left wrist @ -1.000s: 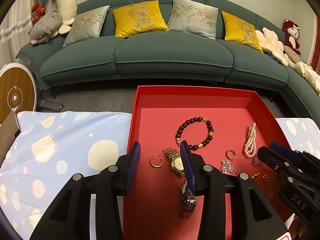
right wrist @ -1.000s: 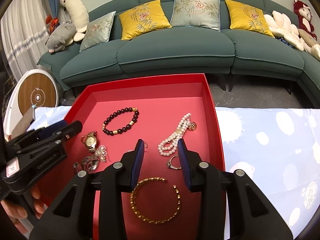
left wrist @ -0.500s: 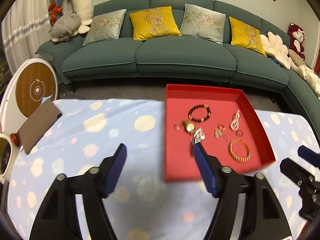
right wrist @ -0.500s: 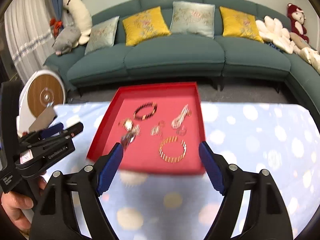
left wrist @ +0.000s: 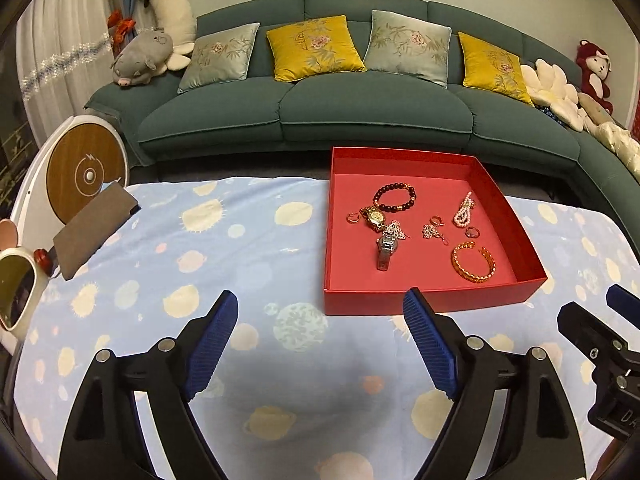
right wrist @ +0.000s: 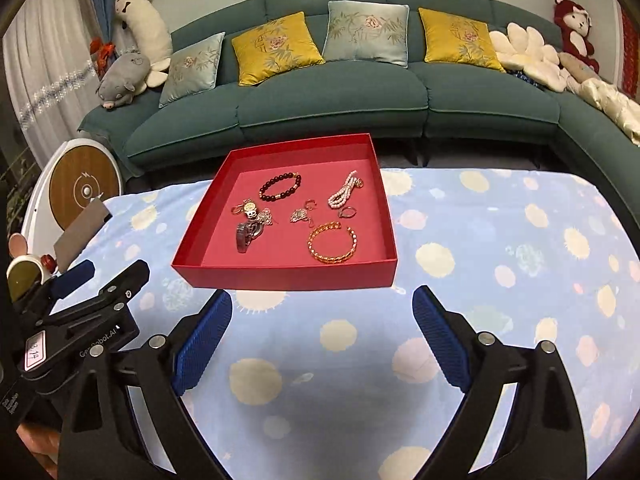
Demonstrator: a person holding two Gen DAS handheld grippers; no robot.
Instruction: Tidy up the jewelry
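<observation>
A red tray (left wrist: 432, 302) (right wrist: 288, 278) sits on the blue spotted tablecloth. In it lie a dark bead bracelet (left wrist: 394, 198) (right wrist: 280, 186), a gold watch (left wrist: 374, 216), a silver watch (left wrist: 386, 250) (right wrist: 246, 234), a pearl bracelet (left wrist: 464, 214) (right wrist: 344, 194), a gold bangle (left wrist: 474, 262) (right wrist: 332, 242), small rings and earrings. My left gripper (left wrist: 320, 344) is open and empty, near the tray's front edge. My right gripper (right wrist: 322, 344) is open and empty, also in front of the tray.
A brown flat pouch (left wrist: 94, 230) and a small mirror (left wrist: 14, 292) lie at the table's left edge. A green sofa (left wrist: 360, 112) with cushions stands behind the table. The other gripper shows at each view's side (left wrist: 600, 344) (right wrist: 80, 320).
Both grippers have pulled back and up from inside the tray to in front of it, and their jaws have opened wide. The jewelry stays in the tray.
</observation>
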